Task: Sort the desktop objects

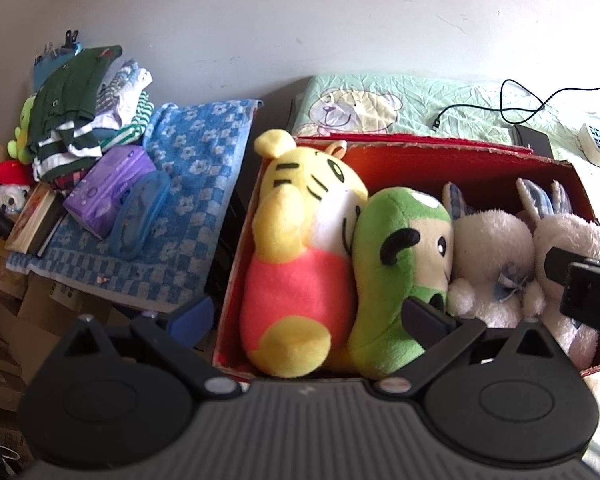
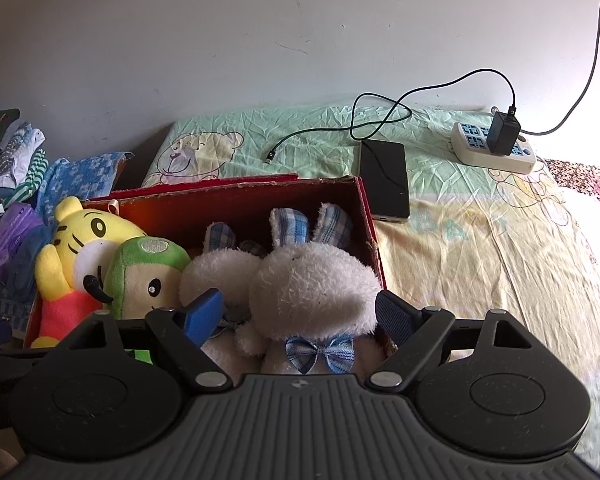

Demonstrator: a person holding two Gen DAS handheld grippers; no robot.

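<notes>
White rabbit (image 2: 314,284) betw open right jaws; phone (image 2: 384,180), power strip (image 2: 492,150) behind box (image 2: 364,216).

Your left hand-held gripper (image 1: 308,316) hangs wide open over the red box (image 1: 440,160), straddling the tiger toy (image 1: 300,240) and green toy (image 1: 396,276).

We see a bed covered by a pale green and yellow sheet (image 2: 480,240) printed with a bear. On it lie a red box (image 2: 236,196) at the left, a black phone (image 2: 384,180) just beside the box's far right corner, a white power strip (image 2: 476,156) near the wall with a black charger (image 2: 503,133) plugged in, and a black cable (image 2: 380,120) looping across the sheet. Left of the box, a blue flowered towel (image 1: 196,184) carries folded clothes (image 1: 80,112), a purple pack (image 1: 108,188), a blue case (image 1: 140,216) and books (image 1: 32,220)
</notes>
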